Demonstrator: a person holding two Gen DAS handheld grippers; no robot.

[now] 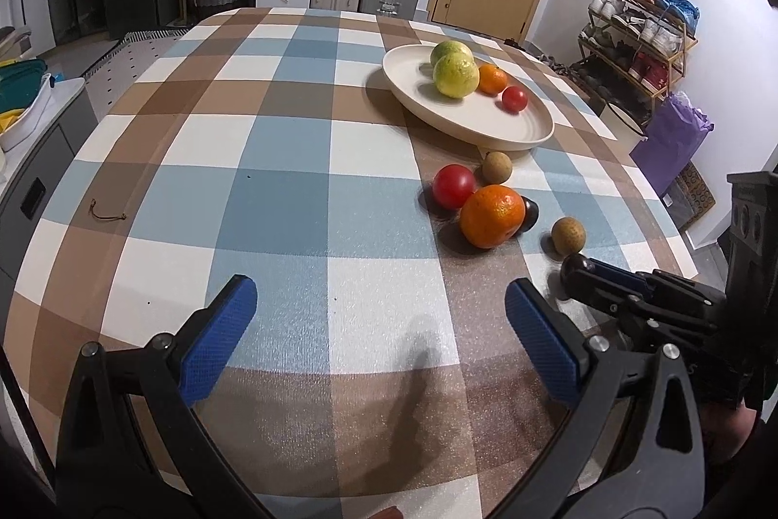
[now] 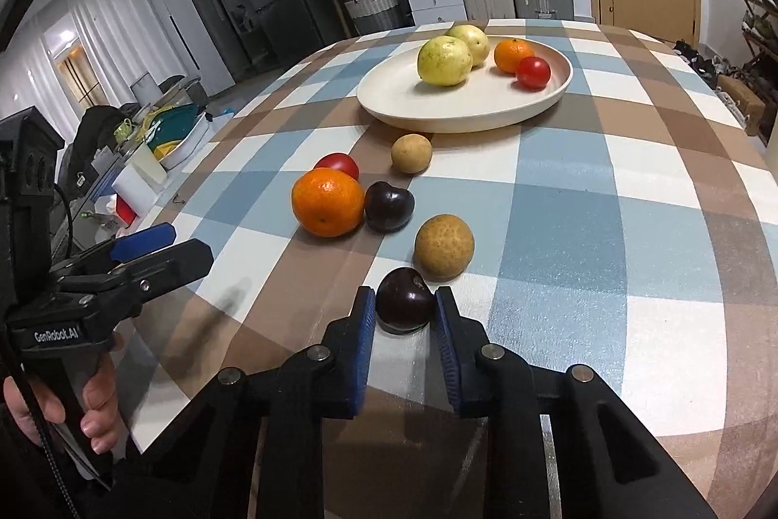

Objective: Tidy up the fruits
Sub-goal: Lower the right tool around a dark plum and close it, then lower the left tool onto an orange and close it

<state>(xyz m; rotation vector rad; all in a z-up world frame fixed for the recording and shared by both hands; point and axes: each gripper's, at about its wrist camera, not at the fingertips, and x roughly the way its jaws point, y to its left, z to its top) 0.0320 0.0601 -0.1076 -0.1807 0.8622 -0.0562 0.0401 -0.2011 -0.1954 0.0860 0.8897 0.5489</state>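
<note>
The right gripper has its blue-padded jaws pressed on either side of a dark purple round cherry, which sits low on the checked blue, brown and white cloth of the counter. Just beyond it, at about one o'clock, lies a tan round longan. At eleven o'clock from the longan rests a second dark cherry, touching a large orange tangerine at its nine o'clock; a red tomato peeks from behind the tangerine. A second tan longan lies nearer the cream oval plate, which holds two yellow-green guavas, a small orange tangerine and a small red tomato.

The left gripper hangs over bare cloth at nine o'clock from the fruit, its jaws spread wide with nothing between them.
</note>
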